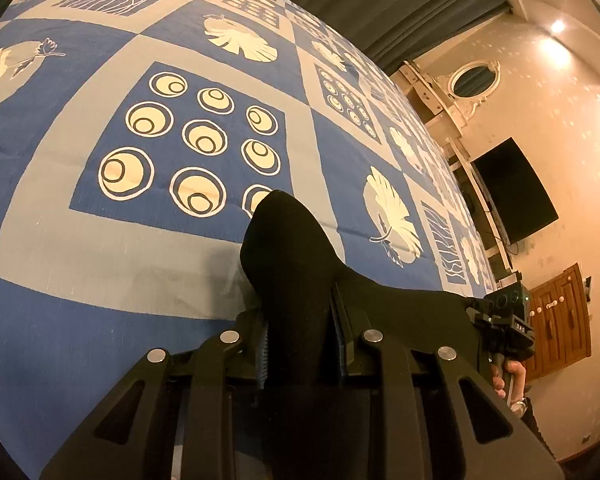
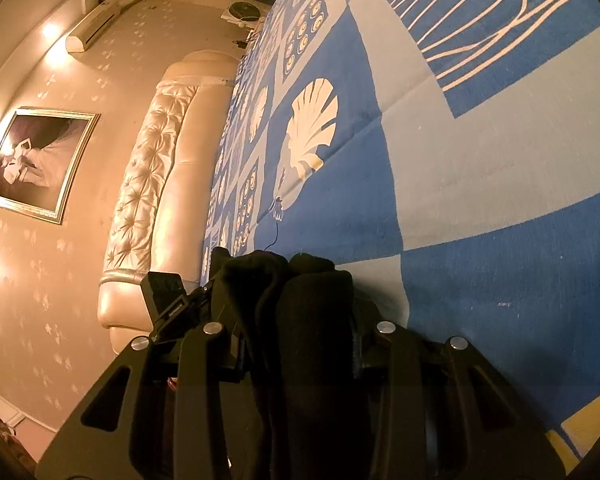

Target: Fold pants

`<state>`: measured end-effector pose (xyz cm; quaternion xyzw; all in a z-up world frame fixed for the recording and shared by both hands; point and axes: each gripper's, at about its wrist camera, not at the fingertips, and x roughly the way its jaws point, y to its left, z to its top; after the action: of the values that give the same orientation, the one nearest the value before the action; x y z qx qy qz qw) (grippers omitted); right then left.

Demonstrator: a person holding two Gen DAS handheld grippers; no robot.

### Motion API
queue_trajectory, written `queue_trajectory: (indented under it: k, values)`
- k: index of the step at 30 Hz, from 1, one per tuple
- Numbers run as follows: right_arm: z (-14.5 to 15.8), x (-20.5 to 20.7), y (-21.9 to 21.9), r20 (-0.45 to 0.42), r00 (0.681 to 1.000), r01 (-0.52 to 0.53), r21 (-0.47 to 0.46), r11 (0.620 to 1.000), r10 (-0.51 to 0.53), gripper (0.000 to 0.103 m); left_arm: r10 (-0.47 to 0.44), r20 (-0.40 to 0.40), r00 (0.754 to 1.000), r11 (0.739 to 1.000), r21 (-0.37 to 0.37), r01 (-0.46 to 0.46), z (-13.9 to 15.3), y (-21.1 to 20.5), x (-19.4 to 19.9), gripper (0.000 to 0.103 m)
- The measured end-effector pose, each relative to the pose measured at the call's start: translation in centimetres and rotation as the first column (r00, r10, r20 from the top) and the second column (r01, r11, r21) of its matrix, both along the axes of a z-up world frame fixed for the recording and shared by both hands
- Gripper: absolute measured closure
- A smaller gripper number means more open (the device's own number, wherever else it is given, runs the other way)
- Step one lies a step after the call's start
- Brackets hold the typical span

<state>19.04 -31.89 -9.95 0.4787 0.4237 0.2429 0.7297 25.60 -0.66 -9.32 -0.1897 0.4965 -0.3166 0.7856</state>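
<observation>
Nearest me, my left gripper (image 1: 296,344) has its jaws pinched on a bunched fold of the black, finely ribbed knit pants (image 1: 288,256), and my right gripper (image 2: 300,344) is clamped on a thicker doubled roll of them (image 2: 312,312); the cloth hangs slack between the two, lifted over the bed. I judge I'm mid-carry on a fold; next I should lay the soft, limp fabric flat on the blue-and-grey patterned woven bedspread (image 1: 100,264), beyond which stands the cream tufted padded headboard (image 2: 148,184).
</observation>
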Motion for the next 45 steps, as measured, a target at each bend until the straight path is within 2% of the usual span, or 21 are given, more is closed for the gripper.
queue_trajectory:
  k: [21, 24, 26, 28, 32, 35, 37, 40, 45]
  values:
    - [-0.7, 0.4, -0.5, 0.001, 1.000, 0.001, 0.028, 1.000, -0.001, 0.066, -0.004, -0.004, 1.000, 1.000, -0.018, 0.004, -0.3, 0.2, 0.5, 0.077]
    - [-0.4, 0.2, -0.5, 0.003, 1.000, 0.002, 0.053, 0.999, -0.002, 0.057, -0.023, -0.004, 1.000, 1.000, -0.013, 0.023, -0.1, 0.2, 0.3, 0.069]
    - [-0.1, -0.2, -0.5, 0.009, 1.000, 0.005, 0.062, 0.998, -0.005, 0.050, -0.016, -0.010, 1.000, 1.000, -0.019, 0.016, 0.2, 0.6, 0.0, 0.062]
    - [0.3, -1.1, -0.7, 0.012, 1.000, 0.027, 0.069, 0.997, -0.028, 0.042, 0.000, 0.012, 1.000, 1.000, 0.007, 0.000, 1.0, 1.1, -1.0, 0.051]
    - [0.3, -3.7, -2.1, -0.004, 0.997, 0.075, 0.075, 0.994, -0.075, 0.038, -0.011, 0.017, 1.000, 1.000, 0.020, 0.010, 1.5, 2.4, -3.9, 0.049]
    - [0.1, -6.6, -2.9, -0.021, 0.995, 0.102, 0.061, 0.993, -0.101, 0.037, -0.001, -0.012, 1.000, 1.000, 0.028, 0.001, 0.8, 3.8, -6.6, 0.040]
    - [-0.1, -8.5, -3.0, -0.027, 0.994, 0.105, 0.058, 0.993, -0.103, 0.036, 0.009, -0.044, 0.999, 1.000, -0.016, -0.009, 0.2, 4.8, -8.3, 0.038]
    - [-0.2, -10.6, -2.1, -0.033, 0.996, 0.091, 0.064, 0.994, -0.089, 0.034, 0.016, -0.092, 0.996, 0.996, -0.082, -0.023, -0.5, 5.7, -10.4, 0.033]
    - [0.4, -12.2, 0.9, -0.005, 1.000, 0.020, 0.028, 0.999, -0.020, 0.025, -0.003, -0.077, 0.997, 0.998, -0.067, -0.002, -0.6, 4.7, -12.6, 0.031]
